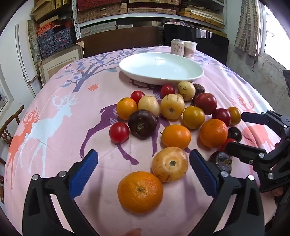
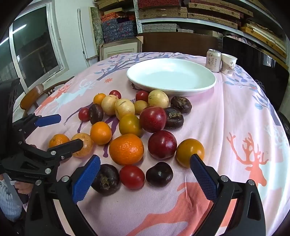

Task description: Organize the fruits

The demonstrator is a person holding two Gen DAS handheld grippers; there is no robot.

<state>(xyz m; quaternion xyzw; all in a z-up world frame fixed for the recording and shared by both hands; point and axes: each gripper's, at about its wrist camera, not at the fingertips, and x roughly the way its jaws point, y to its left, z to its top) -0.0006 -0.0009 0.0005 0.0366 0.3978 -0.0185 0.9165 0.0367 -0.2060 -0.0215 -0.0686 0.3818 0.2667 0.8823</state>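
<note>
Several fruits lie loose on the pink deer-print tablecloth: oranges, red tomatoes, pale yellow melons, dark purple fruits. Behind them sits an empty white plate. My left gripper is open above the near fruits; a big orange and a striped yellow fruit lie between its blue pads, untouched. My right gripper is open too, with a red tomato, a dark plum and a purple fruit between its fingers. Each gripper shows at the edge of the other's view.
A drink can and a paper cup stand behind the plate. A wooden chair is at the table's left side. Shelves of boxes fill the back wall. A hand holds the left gripper.
</note>
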